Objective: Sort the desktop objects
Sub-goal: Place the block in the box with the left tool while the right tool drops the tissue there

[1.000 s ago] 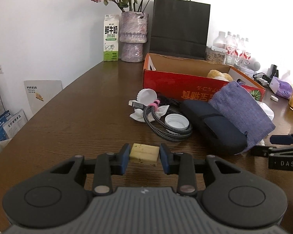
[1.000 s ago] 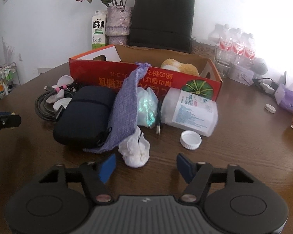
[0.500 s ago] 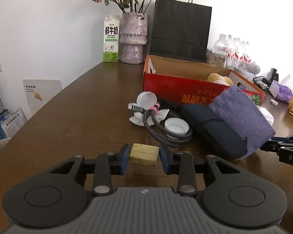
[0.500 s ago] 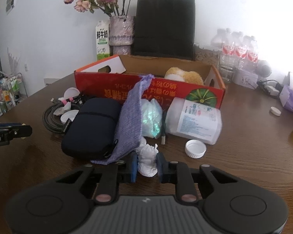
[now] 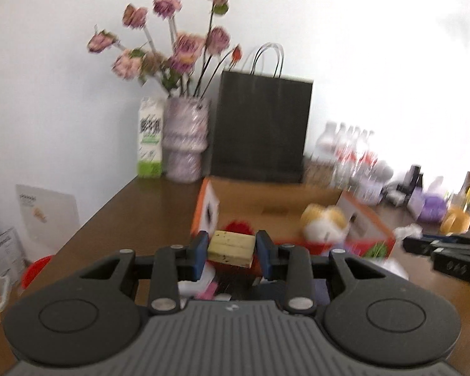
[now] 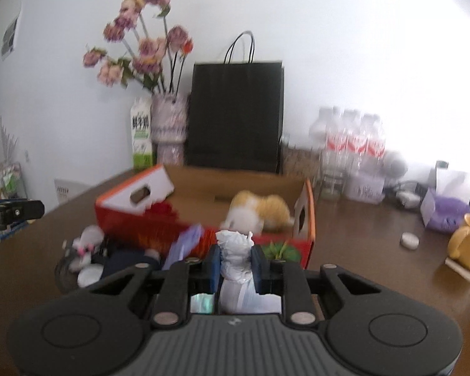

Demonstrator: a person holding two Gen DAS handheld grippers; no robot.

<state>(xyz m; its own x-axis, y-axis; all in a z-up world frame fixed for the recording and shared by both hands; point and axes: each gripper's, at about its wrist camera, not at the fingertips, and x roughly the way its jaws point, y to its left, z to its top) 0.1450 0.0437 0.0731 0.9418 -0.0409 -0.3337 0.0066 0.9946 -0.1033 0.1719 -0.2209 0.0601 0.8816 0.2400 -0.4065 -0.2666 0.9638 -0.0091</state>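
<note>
Carry stage, looks like: left gripper (image 5: pixel 232 252) jaws clamped on yellowish block (image 5: pixel 232 247), right gripper (image 6: pixel 235 263) jaws pinching crumpled tissue (image 6: pixel 235 250), next probably over red box (image 6: pixel 307 219), then release.

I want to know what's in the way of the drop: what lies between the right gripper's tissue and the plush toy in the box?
In the right wrist view, only the red box's front wall lies between the crumpled tissue and the plush toy.
</note>
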